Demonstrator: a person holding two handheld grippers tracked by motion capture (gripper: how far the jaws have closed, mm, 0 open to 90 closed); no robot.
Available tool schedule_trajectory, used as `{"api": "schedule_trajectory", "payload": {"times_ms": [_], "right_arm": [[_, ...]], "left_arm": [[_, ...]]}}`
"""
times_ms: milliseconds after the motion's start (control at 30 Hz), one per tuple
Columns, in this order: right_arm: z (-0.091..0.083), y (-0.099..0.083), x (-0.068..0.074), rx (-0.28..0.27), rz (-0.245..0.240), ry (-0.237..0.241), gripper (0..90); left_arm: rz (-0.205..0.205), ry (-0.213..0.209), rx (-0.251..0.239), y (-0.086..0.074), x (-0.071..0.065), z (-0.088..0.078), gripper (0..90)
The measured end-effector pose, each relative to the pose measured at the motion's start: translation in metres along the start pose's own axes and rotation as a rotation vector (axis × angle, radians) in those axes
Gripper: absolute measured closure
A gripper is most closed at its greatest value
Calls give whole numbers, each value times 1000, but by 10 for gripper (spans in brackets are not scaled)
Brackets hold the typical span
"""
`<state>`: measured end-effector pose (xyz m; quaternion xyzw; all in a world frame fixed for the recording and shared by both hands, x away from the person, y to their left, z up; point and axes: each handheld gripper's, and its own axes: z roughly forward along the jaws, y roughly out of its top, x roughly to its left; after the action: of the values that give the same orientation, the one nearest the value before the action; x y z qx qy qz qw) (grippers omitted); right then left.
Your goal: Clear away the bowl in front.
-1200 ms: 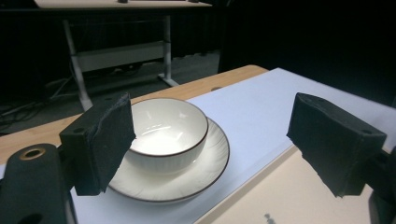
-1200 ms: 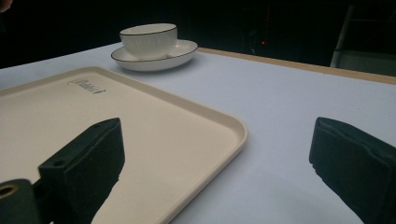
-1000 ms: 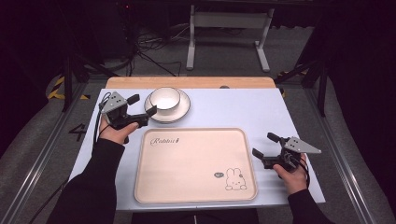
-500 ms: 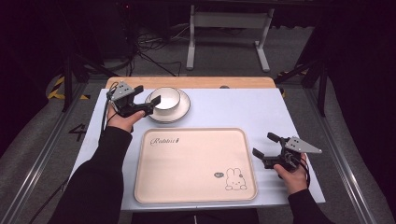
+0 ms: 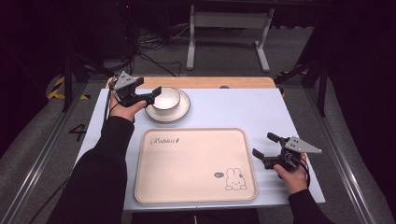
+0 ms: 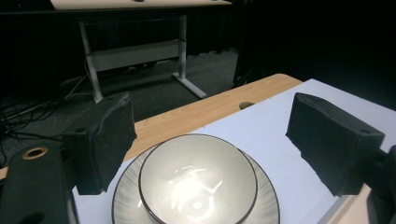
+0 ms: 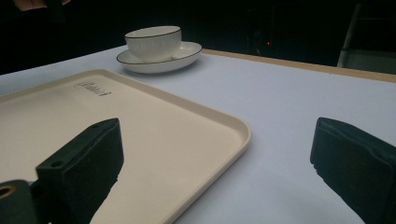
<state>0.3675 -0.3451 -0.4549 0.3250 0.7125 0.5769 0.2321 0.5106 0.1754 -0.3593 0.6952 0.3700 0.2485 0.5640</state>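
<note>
Left hand-held gripper (image 5: 152, 94) gapes wide just beside the bowl (image 5: 166, 98); right hand-held gripper (image 5: 265, 150) also apart. I judge a shallow rim bite could tip the bowl off its saucer (image 5: 180, 113).

Left tool (image 5: 148, 94): jaws wide apart, nothing between pads, pointed level toward far right; grey plate on top. Left hand (image 5: 122, 109) wrapped under body, dark-sleeved forearm stretched forward from bottom edge. Right tool (image 5: 265, 150): jaws wide apart, empty, pointed left; grey plate on top. Right hand (image 5: 290, 175) gripping from below, forearm short in view at bottom right.
</note>
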Motion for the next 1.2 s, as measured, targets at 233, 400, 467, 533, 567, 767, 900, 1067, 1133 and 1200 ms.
{"api": "schedule_trajectory", "payload": {"times_ms": [233, 400, 467, 533, 567, 767, 900, 1067, 1133, 1200], "right_arm": [[0, 0, 0, -2, 1, -1, 33], [1, 0, 1, 9, -4, 1, 34], [1, 0, 1, 11, -8, -3, 32], [1, 0, 1, 11, -10, -6, 32], [1, 0, 1, 11, -12, -5, 32], [1, 0, 1, 10, -10, 0, 38], [0, 0, 1, 8, -9, 0, 41], [0, 0, 0, -1, -3, 1, 43], [0, 0, 0, -1, -3, 2, 48], [0, 0, 0, -2, -4, 6, 50]], "left_arm": [[22, 23, 35, 3, 8, 5, 171], [4, 26, 35, 4, 12, 8, 173], [-11, 27, 41, 2, 14, 11, 169], [-22, 26, 54, -2, 17, 16, 170], [-27, 27, 68, -5, 18, 18, 172], [-29, 46, 115, -15, 24, 30, 172], [-63, 49, 163, -25, 32, 37, 181], [-92, 72, 201, -34, 39, 43, 209], [-84, 73, 214, -36, 38, 45, 230], [-91, 77, 215, -36, 36, 47, 263]]}}
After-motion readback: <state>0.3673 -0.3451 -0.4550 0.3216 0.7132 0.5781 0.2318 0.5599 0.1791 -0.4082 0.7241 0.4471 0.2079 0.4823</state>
